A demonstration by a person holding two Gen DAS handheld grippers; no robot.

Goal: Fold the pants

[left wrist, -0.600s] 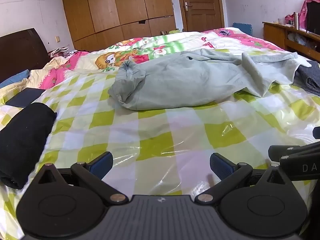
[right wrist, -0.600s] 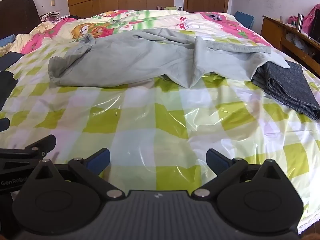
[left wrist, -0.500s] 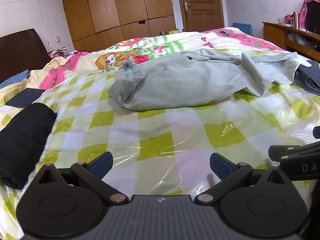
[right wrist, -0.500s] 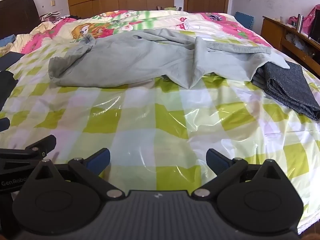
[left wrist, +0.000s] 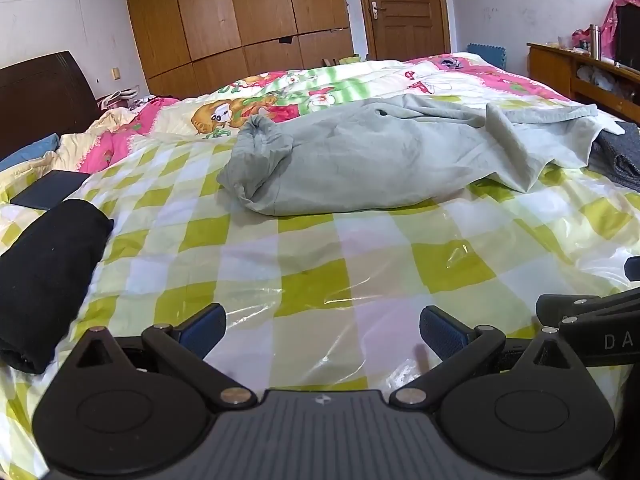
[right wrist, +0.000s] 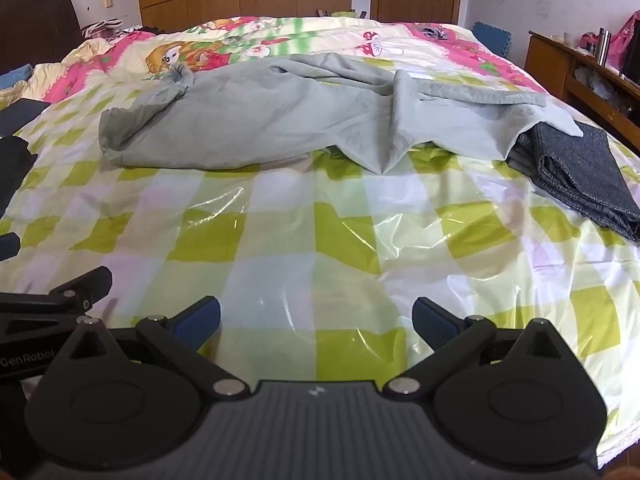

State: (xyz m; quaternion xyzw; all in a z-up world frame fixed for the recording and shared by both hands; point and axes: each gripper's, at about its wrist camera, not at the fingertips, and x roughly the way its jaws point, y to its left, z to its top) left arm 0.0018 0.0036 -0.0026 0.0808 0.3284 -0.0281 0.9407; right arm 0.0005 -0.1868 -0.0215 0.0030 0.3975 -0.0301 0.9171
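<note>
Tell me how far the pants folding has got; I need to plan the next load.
Done, apparently: black pants and dark grey pants already lie folded at the sides of the bed. In hand: nothing; the left claw and right claw are both open and empty over the checked cover. Left: the light grey pants lie crumpled and unfolded.

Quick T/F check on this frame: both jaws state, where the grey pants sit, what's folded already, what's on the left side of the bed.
1. Both grippers are shut on cloth. False: the left gripper and right gripper stand open with nothing between the jaws.
2. The light grey pants lie crumpled and unfolded. True.
3. The pants overlap a folded dark grey garment. True.
4. A black garment lies to the left. True.
5. The pants hang off the checked bedcover. False: they lie on it.
</note>
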